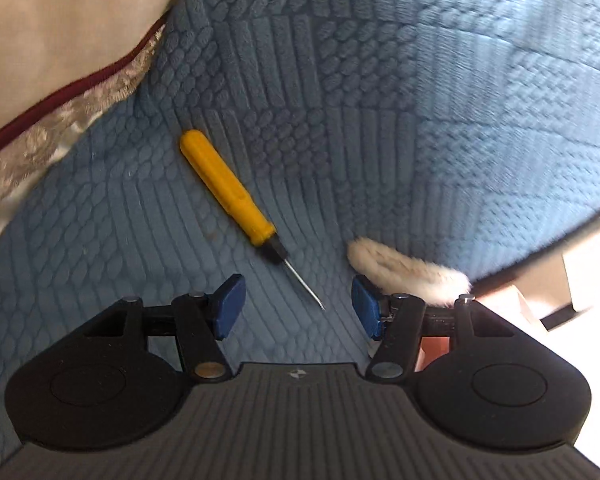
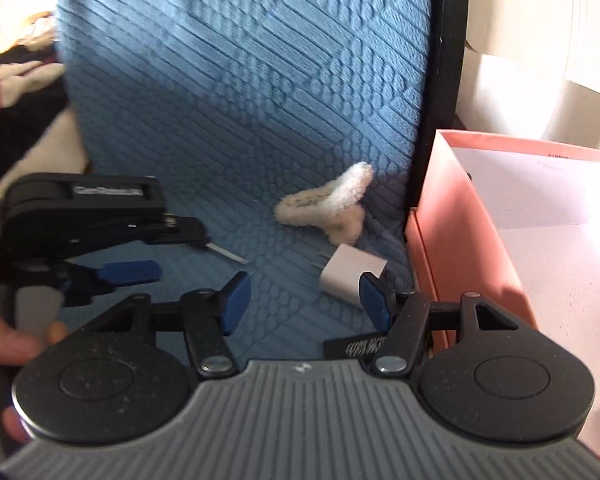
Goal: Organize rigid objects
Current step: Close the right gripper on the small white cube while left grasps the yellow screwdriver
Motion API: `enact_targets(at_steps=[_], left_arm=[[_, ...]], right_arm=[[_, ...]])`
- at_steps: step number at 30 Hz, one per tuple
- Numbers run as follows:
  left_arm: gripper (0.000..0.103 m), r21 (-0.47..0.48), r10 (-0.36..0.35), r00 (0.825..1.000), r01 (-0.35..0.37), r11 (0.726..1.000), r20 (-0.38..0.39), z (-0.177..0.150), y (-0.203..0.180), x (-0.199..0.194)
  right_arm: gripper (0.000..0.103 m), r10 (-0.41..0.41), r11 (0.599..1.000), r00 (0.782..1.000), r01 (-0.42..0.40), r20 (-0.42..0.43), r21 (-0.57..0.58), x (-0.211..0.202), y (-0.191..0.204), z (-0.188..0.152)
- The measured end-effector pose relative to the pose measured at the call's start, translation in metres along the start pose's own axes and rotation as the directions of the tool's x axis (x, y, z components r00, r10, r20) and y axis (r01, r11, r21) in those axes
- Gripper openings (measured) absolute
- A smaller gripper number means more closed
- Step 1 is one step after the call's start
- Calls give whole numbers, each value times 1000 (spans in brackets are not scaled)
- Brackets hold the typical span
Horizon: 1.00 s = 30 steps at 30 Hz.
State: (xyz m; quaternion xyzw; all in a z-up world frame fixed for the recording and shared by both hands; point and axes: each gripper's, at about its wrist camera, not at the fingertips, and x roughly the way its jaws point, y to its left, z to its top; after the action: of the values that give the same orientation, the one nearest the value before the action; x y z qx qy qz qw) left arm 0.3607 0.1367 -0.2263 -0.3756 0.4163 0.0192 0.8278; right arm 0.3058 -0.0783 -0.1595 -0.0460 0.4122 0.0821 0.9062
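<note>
Blue quilted mat (image 1: 380, 100) fills both views, and both grippers hang over it with nothing in them. Left gripper (image 1: 298, 306) first: its blue pads (image 1: 229, 306) are spread well apart, a wide gap between them, and no pad touches anything. Just ahead of that gap lies the screwdriver (image 1: 236, 196), yellow handle pointing away toward the mat's far left, thin metal tip aimed back between the pads but short of them, so near and not touching. Beside the left gripper's right pad sits the fuzzy clip (image 1: 408, 274), cream-white, close to the mat's right edge; whether it brushes the pad I cannot tell. Over to the right gripper (image 2: 304, 306): jaws spread about as wide, blue pads (image 2: 236, 304) bare, gripping nothing. A white charger (image 2: 350, 276) lies on the mat right at its right pad, prongs pointing left, partly hidden behind that pad, and contact is unclear. Beyond it the fuzzy clip (image 2: 328, 204) rests near the mat's black right edge. Just off that edge stands a pink box (image 2: 440, 208), open, with a white inside. At the left of the right wrist view the left gripper (image 2: 130, 272) shows side-on, held in a hand (image 2: 8, 340), the screwdriver's tip (image 2: 226, 253) poking out past it.
</note>
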Motion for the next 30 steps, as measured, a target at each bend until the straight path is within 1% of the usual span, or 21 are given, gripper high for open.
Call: enact_targets(at_steps=[2, 4, 6, 9, 12, 13, 15, 17, 20, 22, 23, 25, 27, 30], left_arm=[[64, -22, 21, 1000, -21, 1000, 9, 6, 4, 6], [64, -56, 68, 997, -66, 996, 47, 11, 8, 8], [64, -57, 96, 993, -93, 994, 64, 17, 9, 12], [64, -62, 107, 992, -103, 993, 68, 21, 8, 18], [64, -47, 117, 991, -115, 992, 60, 21, 6, 27], [63, -49, 135, 989, -132, 990, 65, 20, 4, 30], [63, -68, 152, 986, -147, 987, 75, 19, 1, 34], [63, -68, 165, 983, -160, 985, 79, 21, 0, 36], [63, -65, 192, 976, -186, 980, 102, 25, 1, 37], [63, -51, 216, 969, -211, 976, 120, 22, -5, 36], [63, -38, 230, 964, -227, 973, 132, 19, -10, 36], [64, -7, 261, 952, -263, 965, 157, 16, -16, 39], [64, 2, 279, 944, -284, 959, 174, 8, -26, 43], [65, 48, 316, 929, -331, 942, 193, 0, -42, 51]], right_arm=[[63, -26, 999, 999, 27, -27, 35, 13, -2, 2], [63, -51, 996, 997, 55, -55, 69, 26, -3, 3], [62, -81, 993, 994, 87, -70, 80, 35, -3, 3], [62, -110, 989, 992, 116, -68, 93, 42, -4, 7], [62, -138, 981, 986, 149, -92, 123, 51, -10, 9], [62, -137, 980, 985, 150, -103, 130, 54, -12, 8], [62, -117, 978, 983, 138, -140, 155, 63, -16, 7], [62, -109, 972, 980, 140, -166, 189, 70, -19, 5], [61, -96, 971, 984, 125, -148, 202, 72, -22, 4], [61, -101, 975, 986, 124, -131, 184, 72, -21, 5], [57, -105, 977, 987, 125, -120, 173, 72, -20, 5], [57, -103, 979, 988, 121, -117, 164, 73, -19, 6], [53, -90, 975, 988, 114, -128, 189, 72, -22, 8], [52, -71, 973, 988, 100, -139, 210, 72, -27, 11]])
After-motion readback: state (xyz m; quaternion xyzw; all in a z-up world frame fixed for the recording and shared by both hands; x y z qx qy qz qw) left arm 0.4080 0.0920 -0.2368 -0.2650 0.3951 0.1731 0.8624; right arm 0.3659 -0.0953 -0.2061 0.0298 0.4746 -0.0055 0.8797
